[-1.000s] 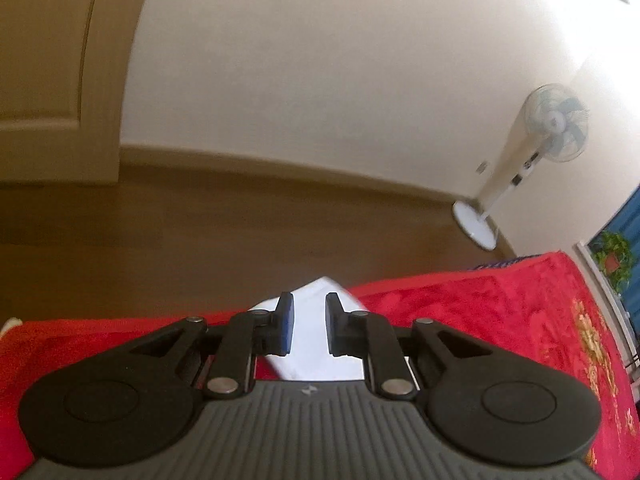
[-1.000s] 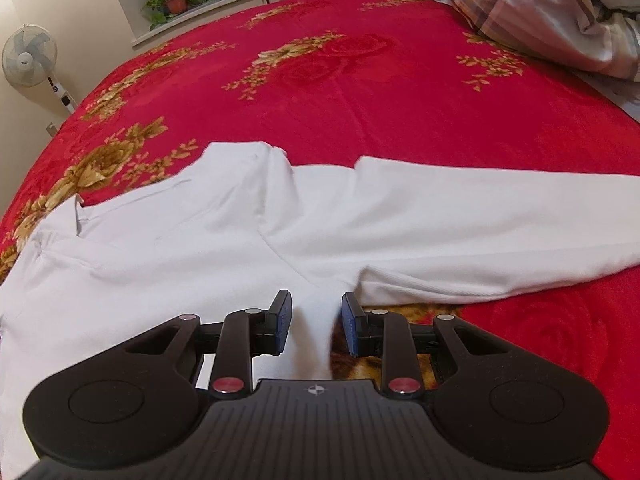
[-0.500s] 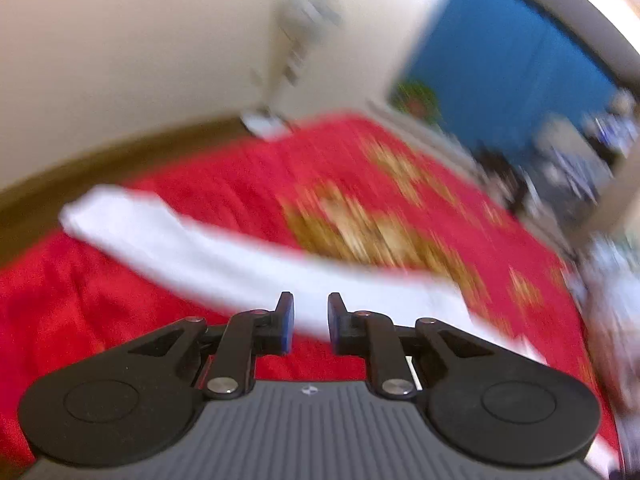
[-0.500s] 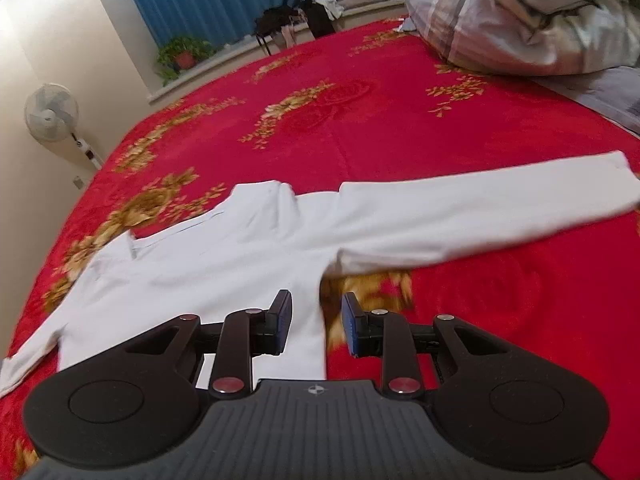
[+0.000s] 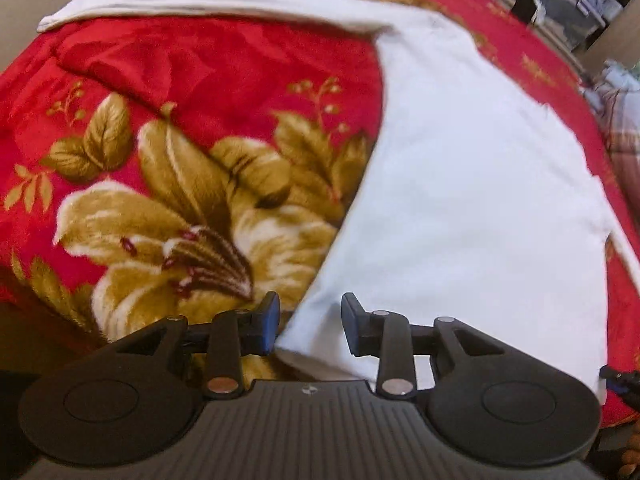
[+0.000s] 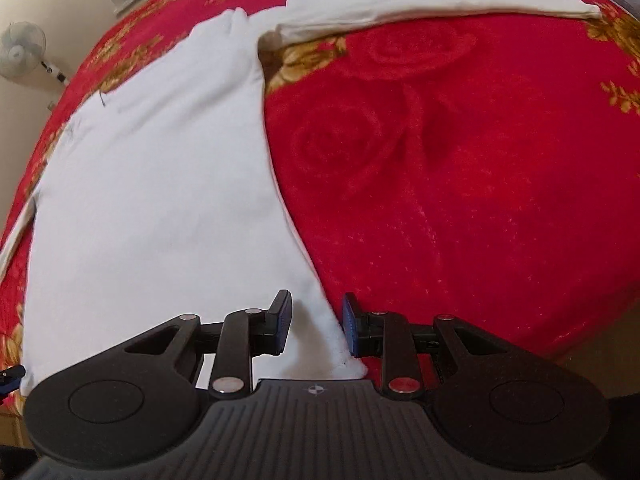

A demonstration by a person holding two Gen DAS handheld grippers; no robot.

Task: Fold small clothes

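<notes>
A white long-sleeved shirt [image 5: 460, 184] is laid flat on a bed covered by a red blanket [image 5: 208, 68] patterned with gold flowers.

In the left wrist view, a large gold lily [image 5: 172, 232] is seen left of and beyond the fingers. The left gripper [image 5: 310, 326] is pointed steeply down at the shirt's bottom corner on that side. Its fingers have just been opening and are parted; the corner of the hem lies in the gap between them, close beside the left finger [image 5: 267, 326], but no pad is seen pressing on the cloth — nothing is grasped. From there the shirt's body spreads away ahead and to the right of the fingers, and one sleeve [image 5: 192, 0] is stretched out far ahead, running off to the left.

In the right wrist view, the shirt's body fills the space left of and ahead of the fingers. The right gripper [image 6: 316, 326] is set over the opposite bottom corner, its fingers apart, with the shirt's side edge running down between them to the corner below; the cloth lies just beside the right finger [image 6: 352, 330], though a pinch cannot be made out. Bare red blanket lies to the right of the fingers, and the other sleeve [image 6: 440, 2] is stretched far ahead toward the right. A standing fan [image 6: 20, 46] is seen at the far left — well off the bed.
</notes>
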